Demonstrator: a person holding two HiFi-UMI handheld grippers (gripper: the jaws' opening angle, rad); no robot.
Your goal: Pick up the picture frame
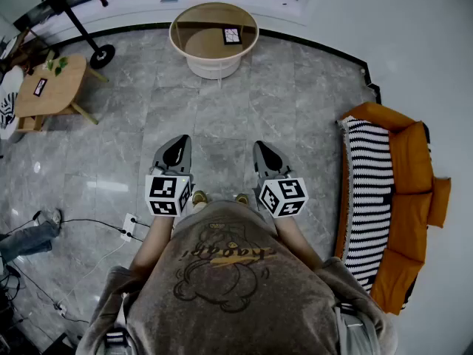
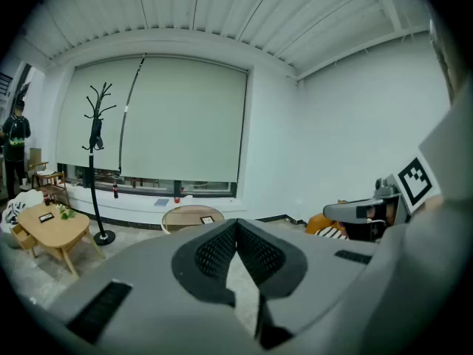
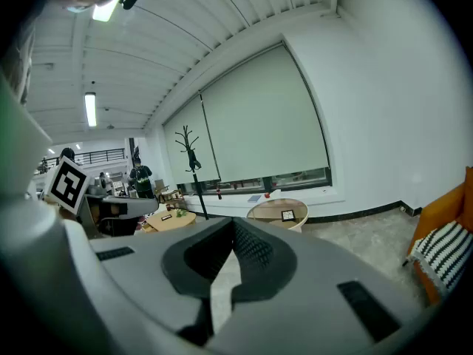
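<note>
Head view looks steeply down; both gripper views face nearly level; all share the far round surface (image 1: 194, 44) and picture frame (image 1: 232, 36).

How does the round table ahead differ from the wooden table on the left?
The round table is circular on a pale drum base; the wooden table has an uneven top on splayed legs. The round table stands straight ahead, the wooden table off left. The round table holds one picture frame; the wooden table a small dark card and a green plant. Both tops are tan.
</note>
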